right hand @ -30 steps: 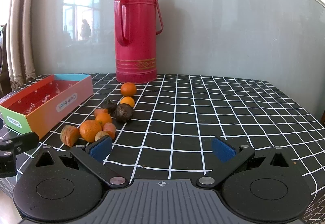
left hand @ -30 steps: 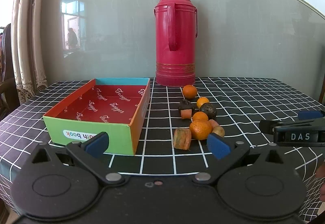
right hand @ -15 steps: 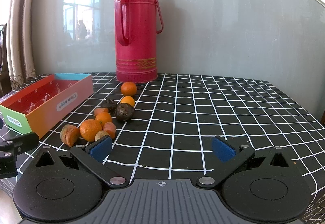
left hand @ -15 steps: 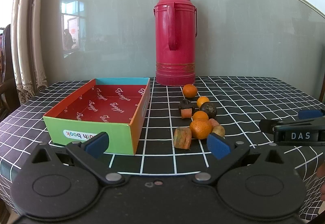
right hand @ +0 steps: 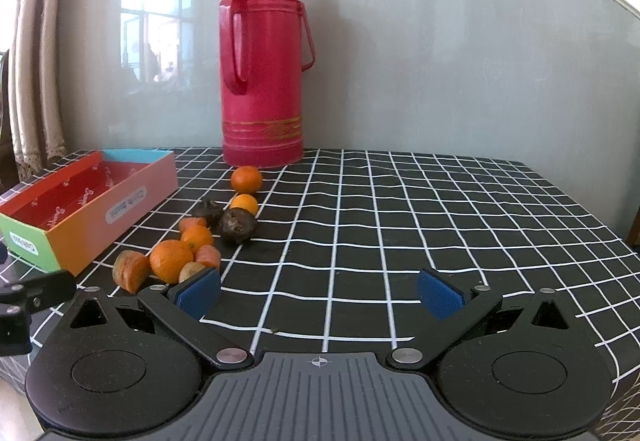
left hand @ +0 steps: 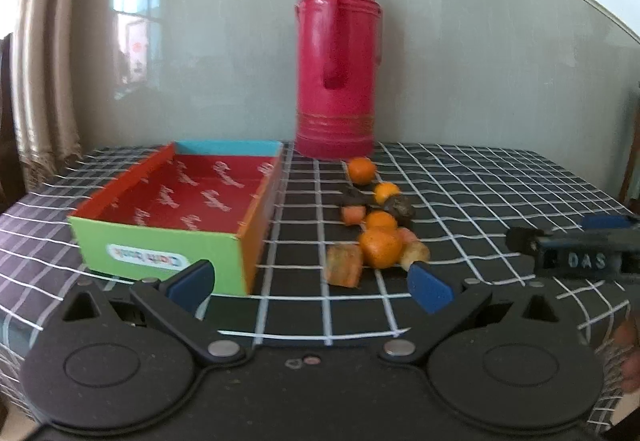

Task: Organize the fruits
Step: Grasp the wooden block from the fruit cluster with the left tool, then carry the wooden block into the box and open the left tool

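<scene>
A row of fruit lies on the checked tablecloth: several small oranges [left hand: 379, 248] [right hand: 171, 260], a dark round fruit [left hand: 401, 206] [right hand: 237, 226], orange-red chunks [left hand: 343, 264] [right hand: 130, 270]. An open cardboard box [left hand: 160, 245] [right hand: 80, 217] with a red inside stands left of them; nothing lies in it. My left gripper [left hand: 310, 283] is open near the front edge, just short of the nearest fruit. My right gripper [right hand: 319, 295] is open too, right of the fruit, its left pad close to the nearest pieces. Neither holds anything.
A tall red thermos [left hand: 338, 65] [right hand: 264, 65] stands behind the fruit against a glassy wall. The right gripper's side [left hand: 580, 257] shows at the right of the left wrist view. Open tablecloth [right hand: 440, 225] stretches right of the fruit. Curtains [left hand: 40, 61] hang at the left.
The left wrist view has shifted slightly right and forward and is blurred by motion. The right gripper has barely moved. Both stay open; the fruit has not moved.
</scene>
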Motion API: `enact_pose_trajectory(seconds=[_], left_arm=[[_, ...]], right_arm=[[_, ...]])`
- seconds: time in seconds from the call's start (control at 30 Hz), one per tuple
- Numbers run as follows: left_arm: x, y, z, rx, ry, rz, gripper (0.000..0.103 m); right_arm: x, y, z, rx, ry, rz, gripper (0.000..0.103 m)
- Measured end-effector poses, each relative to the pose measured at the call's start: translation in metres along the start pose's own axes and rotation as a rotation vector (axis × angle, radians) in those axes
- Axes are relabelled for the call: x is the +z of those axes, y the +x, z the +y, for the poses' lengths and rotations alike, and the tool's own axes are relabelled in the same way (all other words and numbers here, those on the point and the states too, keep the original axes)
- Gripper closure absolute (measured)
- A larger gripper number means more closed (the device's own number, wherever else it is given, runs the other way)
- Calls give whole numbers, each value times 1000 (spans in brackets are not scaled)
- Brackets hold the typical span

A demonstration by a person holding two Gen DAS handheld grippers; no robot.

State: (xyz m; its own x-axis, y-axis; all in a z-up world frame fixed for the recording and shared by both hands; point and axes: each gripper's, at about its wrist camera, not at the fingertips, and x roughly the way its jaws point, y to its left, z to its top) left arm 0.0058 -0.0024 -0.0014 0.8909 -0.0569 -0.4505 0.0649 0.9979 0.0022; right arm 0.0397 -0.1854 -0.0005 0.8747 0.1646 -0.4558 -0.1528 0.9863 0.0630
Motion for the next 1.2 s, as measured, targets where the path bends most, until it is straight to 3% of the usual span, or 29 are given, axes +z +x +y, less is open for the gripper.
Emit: enact_pose_trajectory(seconds=[0.07,0.13,0.2,0.4,0.5,0.57,0.6,0.77,0.9,1.07,1.2], left_arm=[[1,7,-6,-12,16,16,14],[2,17,-12,-13,35,38,33],[3,28,-16,-8,35,59,37],[3,59,-23,18,58,99,61],[3,72,-24,39,77,118,64],[1,78,-22,39,63,135,77],[2,80,-20,27,54,137,87],[3,78,-17,2,48,129,90],[16,55,-11,5,38,32,90],[35,38,9,75,29,-71,90],[41,42,37,120,-19,-53,90]], right_arm=[[3,5,-4,-16,-5,18,0],[5,10,-7,-34,-8,26,0],[6,14,-11,-36,5,32,0],[12,26,-15,-26,25,27,0],[13,33,-18,-22,34,28,0],[13,38,-21,-15,50,33,0],[14,40,-21,-13,57,37,0],[14,48,-18,-14,44,49,0],[13,50,-14,-13,46,55,0],[14,48,1,9,24,44,0],[18,51,19,34,6,32,0]])
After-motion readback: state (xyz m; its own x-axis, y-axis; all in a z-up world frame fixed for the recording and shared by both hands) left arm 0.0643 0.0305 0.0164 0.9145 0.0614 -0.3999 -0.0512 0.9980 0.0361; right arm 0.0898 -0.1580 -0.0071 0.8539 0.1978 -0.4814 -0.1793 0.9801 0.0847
